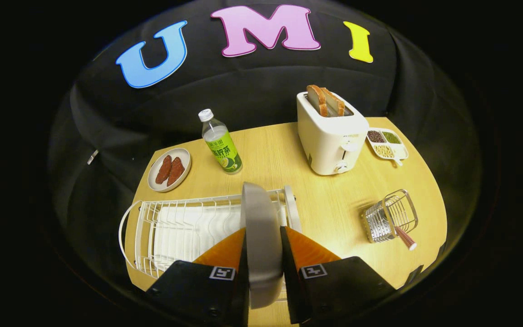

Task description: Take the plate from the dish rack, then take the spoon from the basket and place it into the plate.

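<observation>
Gripper nearest, both fingers pinching the plate, which stands on edge btwn them, over the right end of the rack. Rack is white wire w/ a white mat inside, sitting on the wood table. Right of the fingers, apart from the rack: wire basket w/ spoon in it, striped handle poking out toward the near side. Farther left, small dish w/ two reddish pieces. Bottle w/ green label beyond the rack. Far right: white toaster w/ bread in slots, then a divided tray of beans right of it.
</observation>
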A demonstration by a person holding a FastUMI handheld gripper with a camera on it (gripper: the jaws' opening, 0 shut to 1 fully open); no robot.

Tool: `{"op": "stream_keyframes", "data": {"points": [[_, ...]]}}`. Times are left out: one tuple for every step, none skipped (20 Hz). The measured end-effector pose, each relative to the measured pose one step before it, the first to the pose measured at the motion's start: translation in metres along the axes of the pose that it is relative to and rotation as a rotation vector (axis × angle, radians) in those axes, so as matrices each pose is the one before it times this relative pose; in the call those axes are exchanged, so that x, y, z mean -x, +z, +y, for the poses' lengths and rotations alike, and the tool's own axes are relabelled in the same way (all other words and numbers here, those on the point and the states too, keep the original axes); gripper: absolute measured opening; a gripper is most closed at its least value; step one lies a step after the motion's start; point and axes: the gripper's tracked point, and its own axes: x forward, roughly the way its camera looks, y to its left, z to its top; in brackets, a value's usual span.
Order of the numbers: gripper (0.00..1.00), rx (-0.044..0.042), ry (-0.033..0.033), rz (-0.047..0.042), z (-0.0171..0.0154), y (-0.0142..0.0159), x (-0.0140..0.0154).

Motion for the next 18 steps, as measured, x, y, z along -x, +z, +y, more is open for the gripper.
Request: {"op": "stream_keyframes", "data": {"points": [[0.38,0.00579,-0.00115,-0.00037,-0.00085,0.00176,0.00332],[0.38,0.01495,-0.00554,0.00359,0.00168,-0.00151,-0.00456],[0.37,0.01502,-0.00777,-0.00058,-0.00145,-0.00008,0.00061],[0.36,0.00577,-0.00759,0.00189,-0.00058,-0.00052,0.00181],[0.35,0.00204,-0.01460,-0.00619,-0.00249,0.00095,0.00049],[0.34,0.00347,-0.02158,-0.00432,-0.00340,-0.00039,-0.00186],[0.32,0.00378,-0.02386,-0.00467,-0.00451,0.00062,0.00401],[0.30,0.00642,-0.02129,-0.00722,-0.00427,0.00207,-0.00085],[0.28,0.00444,-0.00641,-0.00407,-0.00129,0.00232,0.00358],[0.28,-0.00183,-0.00537,-0.00299,-0.00122,0.00154,0.00046],[0.28,-0.00348,-0.01071,-0.00508,-0.00277,0.00298,0.00054],[0.28,-0.00375,-0.01086,-0.00804,-0.00325,0.00333,0.00051],[0.28,-0.00259,-0.00145,-0.00348,-0.00046,0.00236,-0.00035],[0.28,0.00390,-0.00175,0.00597,0.00062,-0.00195,0.00047],[0.28,0.00336,-0.00333,-0.00454,-0.00024,0.00156,0.00018],[0.28,0.00475,-0.00701,-0.00108,0.00049,-0.00075,0.00013],[0.28,0.00943,-0.01421,-0.00234,-0.00094,0.00073,-0.00008],[0.28,0.01407,-0.01041,-0.00523,0.00026,0.00165,-0.00022]]}}
